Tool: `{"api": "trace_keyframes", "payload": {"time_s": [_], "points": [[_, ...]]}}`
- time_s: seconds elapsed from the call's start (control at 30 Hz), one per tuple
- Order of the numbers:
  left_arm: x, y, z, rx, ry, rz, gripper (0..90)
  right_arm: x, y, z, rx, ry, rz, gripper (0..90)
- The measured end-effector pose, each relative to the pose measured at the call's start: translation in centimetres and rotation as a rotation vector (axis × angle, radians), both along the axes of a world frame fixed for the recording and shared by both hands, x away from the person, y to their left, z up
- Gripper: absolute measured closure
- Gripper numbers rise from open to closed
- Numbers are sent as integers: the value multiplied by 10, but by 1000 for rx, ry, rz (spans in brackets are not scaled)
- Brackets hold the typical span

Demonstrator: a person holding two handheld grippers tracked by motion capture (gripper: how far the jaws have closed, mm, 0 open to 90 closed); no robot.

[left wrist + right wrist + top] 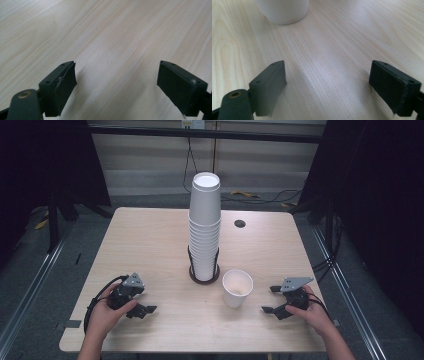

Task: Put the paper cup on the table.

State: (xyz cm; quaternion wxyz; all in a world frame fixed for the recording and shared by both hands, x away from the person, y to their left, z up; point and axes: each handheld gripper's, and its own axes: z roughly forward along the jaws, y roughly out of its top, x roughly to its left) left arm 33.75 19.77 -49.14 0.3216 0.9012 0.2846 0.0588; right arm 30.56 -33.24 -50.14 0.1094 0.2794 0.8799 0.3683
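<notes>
A tall stack of white paper cups (204, 227) stands upside down in a black holder (204, 276) at the table's middle. One single white cup (237, 288) sits upright just right of the holder; its base (283, 11) appears at the top of the right gripper view. My right gripper (270, 299) rests on the table a short way right of that cup, open, its jaws pointing toward it with nothing between them (328, 75). My left gripper (145, 301) lies at the front left, open over bare wood (116, 75).
The light wooden table (150, 240) has a dark round cable hole (240, 223) at the back right of the stack. Bare wood stretches between the two grippers. Cables lie on the floor beyond the far edge.
</notes>
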Motion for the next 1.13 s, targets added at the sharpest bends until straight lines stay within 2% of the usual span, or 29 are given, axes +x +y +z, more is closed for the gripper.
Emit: {"api": "trace_keyframes", "payload": {"time_s": [0.23,0.27,0.37,0.4,0.5,0.63,0.7,0.8,1.13], "points": [[-2,11,-7,-6,5,44,153,0,0,0,0,0,3,133],[-2,13,-8,6,1,44,153,0,0,0,2,1,4,133],[-3,17,-10,-15,-6,64,151,0,-1,0,2,2,9,132],[-3,19,-10,-6,-8,68,151,0,-1,0,2,2,9,132],[-3,21,-13,-19,-45,71,148,0,-1,0,1,1,9,132],[-4,24,-17,-44,-73,68,126,0,-1,0,0,0,9,132],[-3,25,-21,-70,-93,72,101,0,-1,0,0,0,8,132],[-3,27,-24,-85,-116,76,45,0,-1,0,0,0,8,132],[-2,27,-26,-95,-113,80,16,-1,-1,0,-3,-4,5,132]]}}
